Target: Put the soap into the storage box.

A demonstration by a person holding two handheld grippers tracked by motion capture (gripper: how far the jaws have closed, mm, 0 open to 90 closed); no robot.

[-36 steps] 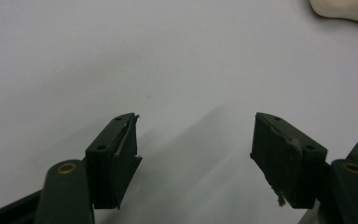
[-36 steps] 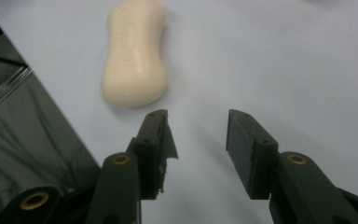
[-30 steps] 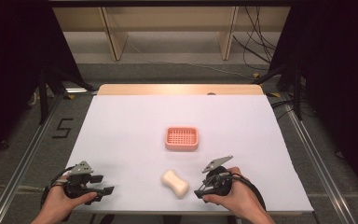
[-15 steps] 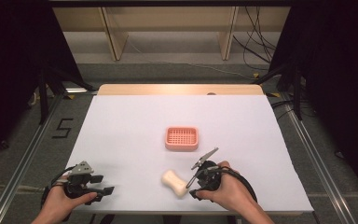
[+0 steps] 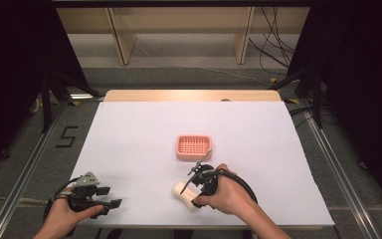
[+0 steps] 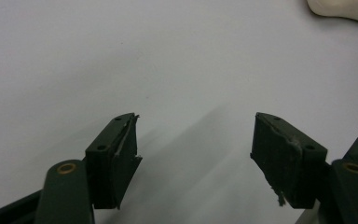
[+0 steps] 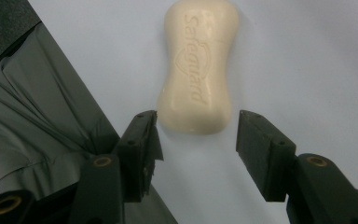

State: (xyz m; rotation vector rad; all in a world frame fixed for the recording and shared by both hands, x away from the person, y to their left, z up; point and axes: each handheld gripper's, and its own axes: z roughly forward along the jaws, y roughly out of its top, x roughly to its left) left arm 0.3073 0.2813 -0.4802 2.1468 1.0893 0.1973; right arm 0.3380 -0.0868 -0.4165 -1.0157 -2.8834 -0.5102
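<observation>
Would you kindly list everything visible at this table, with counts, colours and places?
Soap bar: one, cream, near edge of the table, just ahead of the right hand-held gripper's open jaws, not between them.
Soap dish: one, pink with a slotted floor, mid-table, beyond the soap bar.
Table: one, white top with a wooden far edge.
Shelf frame: one, pale wood, on the floor behind the table.
Cables: several, black, floor at far right.
Left hand-held gripper: one, black, near left corner, jaws open over bare table.
Right hand-held gripper: one, black, jaws just opening, nothing between them.
</observation>
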